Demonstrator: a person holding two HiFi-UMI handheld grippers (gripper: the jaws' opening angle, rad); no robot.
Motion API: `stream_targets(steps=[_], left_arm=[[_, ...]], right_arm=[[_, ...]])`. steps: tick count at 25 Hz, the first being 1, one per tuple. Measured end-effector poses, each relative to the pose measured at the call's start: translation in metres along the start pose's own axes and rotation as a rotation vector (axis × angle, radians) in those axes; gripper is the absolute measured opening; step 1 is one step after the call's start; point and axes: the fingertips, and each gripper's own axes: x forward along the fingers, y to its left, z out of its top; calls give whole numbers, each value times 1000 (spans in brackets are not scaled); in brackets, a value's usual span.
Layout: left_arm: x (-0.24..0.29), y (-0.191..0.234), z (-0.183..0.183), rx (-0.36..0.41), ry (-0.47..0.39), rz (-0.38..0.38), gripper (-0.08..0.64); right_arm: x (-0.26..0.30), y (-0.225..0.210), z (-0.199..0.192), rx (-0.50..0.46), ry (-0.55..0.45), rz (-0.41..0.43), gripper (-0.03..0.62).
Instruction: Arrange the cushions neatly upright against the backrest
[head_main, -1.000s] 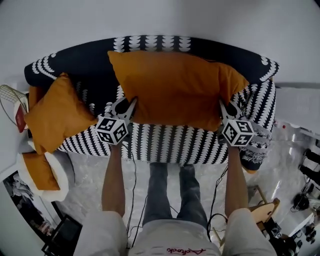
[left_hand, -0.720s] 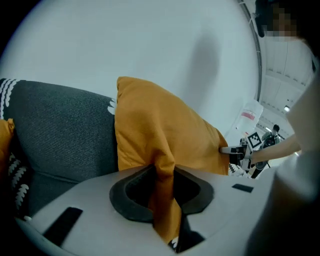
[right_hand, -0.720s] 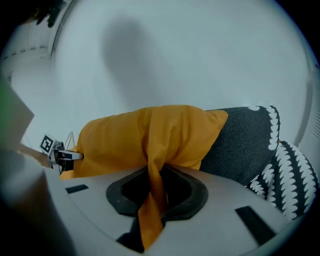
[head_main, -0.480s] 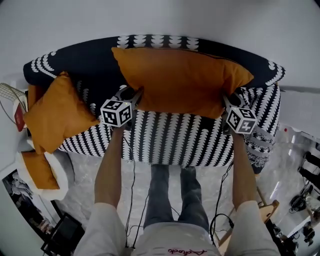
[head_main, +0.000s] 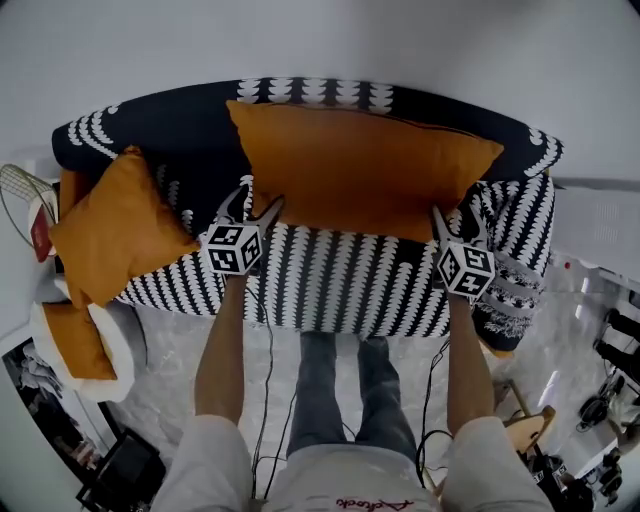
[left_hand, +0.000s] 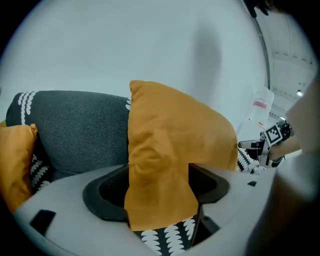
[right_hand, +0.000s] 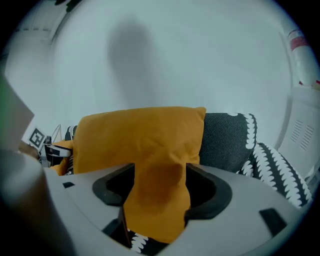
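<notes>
A large orange cushion (head_main: 365, 165) stands upright against the backrest (head_main: 170, 125) of a black-and-white patterned sofa (head_main: 330, 285). My left gripper (head_main: 250, 208) is at its lower left corner and my right gripper (head_main: 452, 225) at its lower right corner. Both sets of jaws are opening, with a cushion corner still lying between them. That loose orange fabric shows in the left gripper view (left_hand: 160, 200) and in the right gripper view (right_hand: 157, 200). A smaller orange cushion (head_main: 115, 225) leans tilted at the sofa's left end.
Another orange cushion (head_main: 72, 340) lies on a white pouf on the floor to the left. A wire basket (head_main: 20, 195) stands beside the sofa's left arm. A white unit (head_main: 600, 215) and dark gear crowd the right. Cables trail beside the person's legs (head_main: 340, 390).
Both grippers pushed the large cushion back against the backrest, then drew slightly toward the seat's front. Their jaws have spread apart from the cushion's lower corners.
</notes>
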Motion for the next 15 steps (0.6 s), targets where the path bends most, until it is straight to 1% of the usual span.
stream_targets(steps=[2, 5, 6, 8, 9, 10, 11, 12, 13, 15], left_arm=[[-13, -4, 0, -5, -21, 7, 360], [-31, -14, 9, -6, -60, 15, 360], [-38, -18, 13, -1, -72, 17, 360], [-51, -26, 20, 14, -91, 28, 359], [-59, -30, 22, 22, -98, 39, 359], [-67, -33, 24, 32, -104, 53, 339], [-77, -35, 26, 42, -111, 68, 250], [-88, -38, 27, 51, -120, 81, 140], [-99, -41, 28, 56, -132, 90, 46], [-122, -47, 30, 55, -156, 103, 38]], right_arm=[[-11, 9, -4, -13, 7, 23, 313], [-26, 23, 0, -42, 3, 54, 310], [-30, 27, 4, -49, -2, 65, 296], [-38, 38, 14, -66, -9, 90, 254], [-42, 43, 19, -80, -13, 102, 205], [-46, 48, 25, -93, -18, 110, 141], [-52, 53, 32, -104, -25, 118, 83], [-58, 59, 39, -107, -34, 132, 34], [-64, 64, 46, -104, -46, 151, 29], [-75, 75, 58, -105, -65, 188, 28]])
